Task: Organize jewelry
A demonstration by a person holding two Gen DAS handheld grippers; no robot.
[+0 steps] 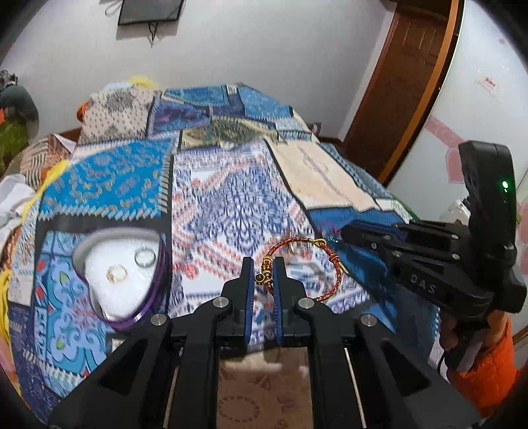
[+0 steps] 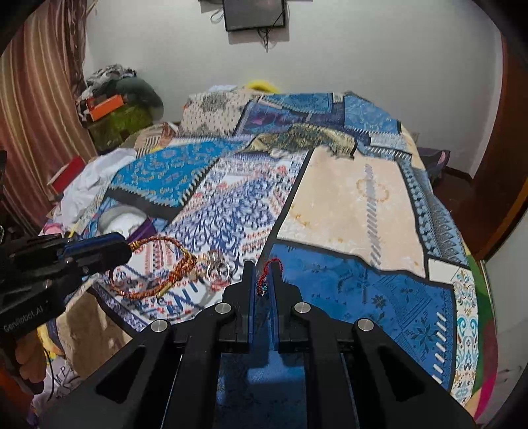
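Pinching red-gold bracelet [image 1: 298, 264] beads, left tongs [image 1: 264, 264] closed; right tongs [image 2: 263, 267] clamp small red cord [image 2: 268, 270].

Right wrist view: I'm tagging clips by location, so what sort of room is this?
Probably a bedroom: a bed under a patchwork bedspread, striped curtains and a wall-mounted screen.

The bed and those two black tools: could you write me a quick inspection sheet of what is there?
Surface: patchwork bedspread.
Job's things: red-gold bracelet; red cord; tray with gold ring and silver ring; clear ring.
Clutter: white cloth, pile by the curtain.
Grippers: left gripper shut on the bracelet's beads; right gripper shut on the cord.
Cables: under the wall screen.
Surroundings: door, orange sleeve.
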